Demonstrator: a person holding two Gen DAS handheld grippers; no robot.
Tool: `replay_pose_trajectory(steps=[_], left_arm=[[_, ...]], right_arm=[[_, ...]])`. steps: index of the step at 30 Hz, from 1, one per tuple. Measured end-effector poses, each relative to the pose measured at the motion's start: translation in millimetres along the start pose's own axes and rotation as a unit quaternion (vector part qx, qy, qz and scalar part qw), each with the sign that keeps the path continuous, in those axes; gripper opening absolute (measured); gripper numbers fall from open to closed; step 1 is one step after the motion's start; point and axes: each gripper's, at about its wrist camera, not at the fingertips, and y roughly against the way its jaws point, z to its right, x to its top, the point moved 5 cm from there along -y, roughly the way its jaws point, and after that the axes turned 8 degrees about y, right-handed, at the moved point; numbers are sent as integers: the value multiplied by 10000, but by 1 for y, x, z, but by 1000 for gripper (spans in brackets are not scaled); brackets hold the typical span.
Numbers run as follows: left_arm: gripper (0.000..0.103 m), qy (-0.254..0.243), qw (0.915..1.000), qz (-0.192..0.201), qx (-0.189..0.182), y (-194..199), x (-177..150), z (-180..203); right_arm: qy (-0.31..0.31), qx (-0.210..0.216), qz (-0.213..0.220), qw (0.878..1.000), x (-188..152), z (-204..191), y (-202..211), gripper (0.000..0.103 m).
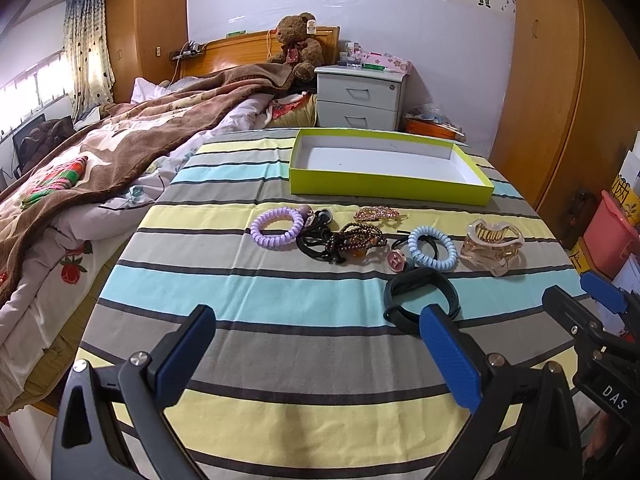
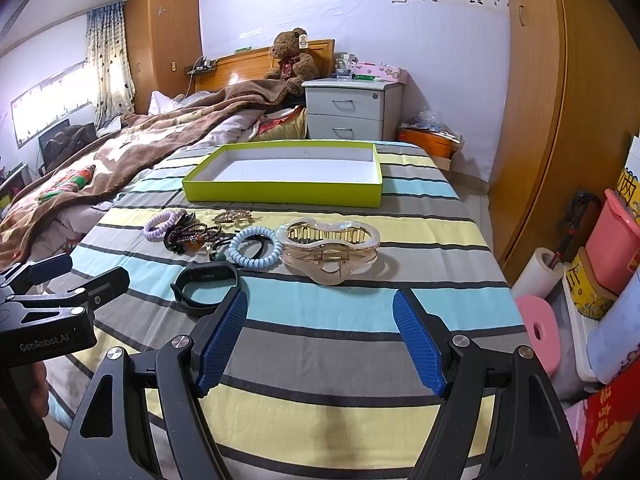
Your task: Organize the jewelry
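Left gripper (image 1: 316, 330): lower frame, level over the striped table (image 1: 280, 360), fingers spread, empty.
Right gripper (image 2: 320, 320): lower frame, fingers apart, empty.

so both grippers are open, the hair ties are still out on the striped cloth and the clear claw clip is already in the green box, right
Not quite: the claw clip lies on the striped cloth too, as the right wrist view shows. The green box holds nothing. The rest stands: hair ties out, left gripper and right gripper open.

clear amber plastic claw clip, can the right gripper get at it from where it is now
Probably yes. The right gripper is open and empty, and the clear amber plastic claw clip lies just ahead on the striped cloth, apart from the light blue spiral hair tie, with nothing between.
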Motion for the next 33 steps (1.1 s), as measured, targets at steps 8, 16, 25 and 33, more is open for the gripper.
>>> replay_pose_trajectory(steps=[8, 16, 25, 33], left_arm=[[103, 35, 10000, 15, -16, 0, 0, -3], [103, 62, 10000, -3, 4, -1, 0, -5], [103, 118, 9999, -45, -65, 0, -1, -6], [103, 121, 9999, -80, -38, 0, -1, -6]], right_arm=[[-1, -5, -8, 10000, 0, 1, 1, 75], [2, -10, 0, 10000, 1, 1, 1, 75], [-5, -15, -12, 10000, 0, 1, 1, 75], [-28, -27, -19, 10000, 0, 2, 1, 75]])
